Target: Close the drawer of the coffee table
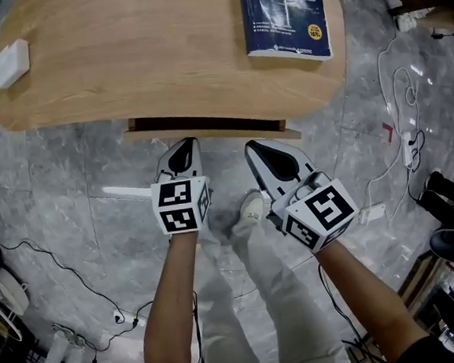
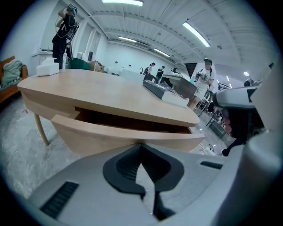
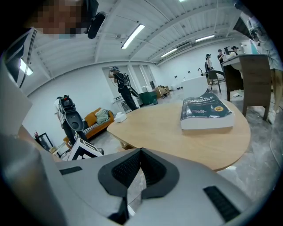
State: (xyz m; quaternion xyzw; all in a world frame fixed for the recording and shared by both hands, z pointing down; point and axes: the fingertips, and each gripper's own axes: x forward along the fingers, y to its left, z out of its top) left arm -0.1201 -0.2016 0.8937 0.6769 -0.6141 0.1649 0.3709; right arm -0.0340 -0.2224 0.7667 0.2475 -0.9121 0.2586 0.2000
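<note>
White box (image 1: 11,63): lies at the far left of the worktop (image 1: 137,58), well apart from the drawer, and plays no part here.

Left gripper (image 1: 183,152): jaws pressed together with nothing between them. Its tip is just beside the near face of the drawer, left of centre. I cannot tell whether it touches yet.

Drawer (image 1: 207,129): sits under the near edge of the worktop and is pulled out part way. A dark gap shows behind its curved front panel in the left gripper view.

Right gripper (image 1: 266,154): jaws likewise closed and empty. It is near the right half of the drawer front and angled toward it, but a little further back than the left one.

Book (image 1: 285,9): lies flat on the far right of the worktop.

Risk: the tips look set unevenly, so a push led by the left side alone could skew the drawer on its runners and jam it.

Risk: the narrow closed tips may slide off the curved front — under its lower edge or up against the worktop — and the shove would then be wasted.
</note>
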